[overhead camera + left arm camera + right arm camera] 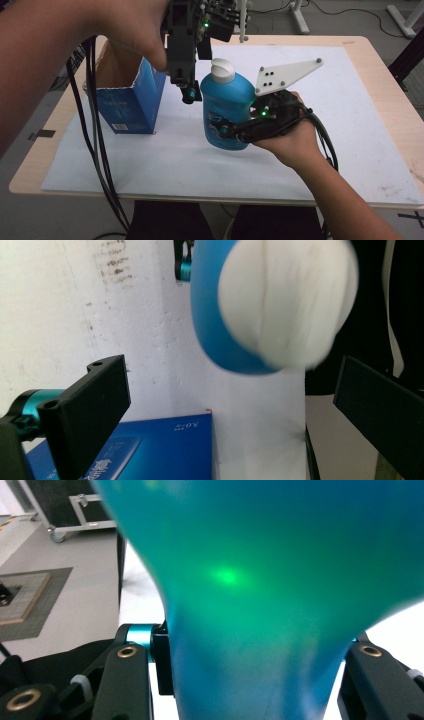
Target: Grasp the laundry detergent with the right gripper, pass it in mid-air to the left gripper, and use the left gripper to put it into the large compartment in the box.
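Above the white-covered desk [350, 150], your right hand-held gripper [235, 131] clamps the blue bottle [227, 100]; bring the spread left hand-held gripper [187, 90], at nine o'clock, onto its cap [222, 70].

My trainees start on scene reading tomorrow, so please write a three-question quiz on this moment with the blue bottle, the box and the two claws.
1. True or false: the right claw is shut on the blue bottle.
2. Multiple choice: what colour is the bottle's cap? A red, B white, C black.
3. Short answer: in the high view, on which side of the bottle does the open blue carton stand?

Key
1. True: in the right gripper view its jaws press on both sides of the bottle's body.
2. B.
3. To the bottle's left, on the white mat. The left claw, jaws apart, hangs between them near the cap.
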A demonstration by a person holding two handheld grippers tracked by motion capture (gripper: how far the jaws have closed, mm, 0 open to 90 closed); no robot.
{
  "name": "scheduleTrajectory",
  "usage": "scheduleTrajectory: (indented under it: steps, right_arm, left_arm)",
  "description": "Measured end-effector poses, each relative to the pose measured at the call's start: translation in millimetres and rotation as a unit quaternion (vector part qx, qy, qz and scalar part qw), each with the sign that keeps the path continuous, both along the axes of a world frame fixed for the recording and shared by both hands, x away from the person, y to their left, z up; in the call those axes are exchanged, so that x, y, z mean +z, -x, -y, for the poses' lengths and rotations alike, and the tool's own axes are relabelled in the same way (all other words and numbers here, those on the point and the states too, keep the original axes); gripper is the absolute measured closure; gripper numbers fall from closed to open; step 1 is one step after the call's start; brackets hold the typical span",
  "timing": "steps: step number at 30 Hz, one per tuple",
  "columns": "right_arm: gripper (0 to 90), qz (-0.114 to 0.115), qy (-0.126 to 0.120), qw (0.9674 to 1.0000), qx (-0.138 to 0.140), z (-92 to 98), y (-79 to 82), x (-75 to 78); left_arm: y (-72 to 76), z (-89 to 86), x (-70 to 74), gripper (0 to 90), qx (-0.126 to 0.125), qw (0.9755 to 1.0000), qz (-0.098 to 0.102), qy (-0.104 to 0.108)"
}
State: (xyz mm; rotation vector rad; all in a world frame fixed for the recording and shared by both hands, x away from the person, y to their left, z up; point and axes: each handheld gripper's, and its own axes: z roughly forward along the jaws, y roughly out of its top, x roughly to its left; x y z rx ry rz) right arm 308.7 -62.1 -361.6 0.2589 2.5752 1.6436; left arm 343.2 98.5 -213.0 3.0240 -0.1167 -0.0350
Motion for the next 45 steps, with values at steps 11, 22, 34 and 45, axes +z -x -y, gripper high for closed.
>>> scheduleTrajectory:
  steps: [11, 22, 34, 45]
  right_arm:
    - [46.3, -0.006, 0.007, 0.999, 0.044, -13.0, -9.8, 20.0]
    - [46.3, -0.021, 0.006, 0.9975, 0.067, -19.1, -12.0, 25.1]
    - [46.3, -0.025, -0.01, 0.9973, 0.068, -15.7, -13.9, 26.3]
    - [46.4, -0.028, -0.013, 0.9971, 0.07, -15.7, -15.1, 25.7]
  left_arm:
    - [6.7, 15.9, 2.0, 1.7, 0.0, 1.0, -0.003, -0.009]
    - [11.1, 24.3, 4.9, 1.7, 0.013, 0.9996, -0.006, -0.024]
    - [8.1, 27.8, 0.8, 2.9, 0.024, 0.9988, -0.009, -0.043]
    - [7.6, 28.3, 0.7, 10.9, 0.027, 0.9985, -0.01, -0.047]
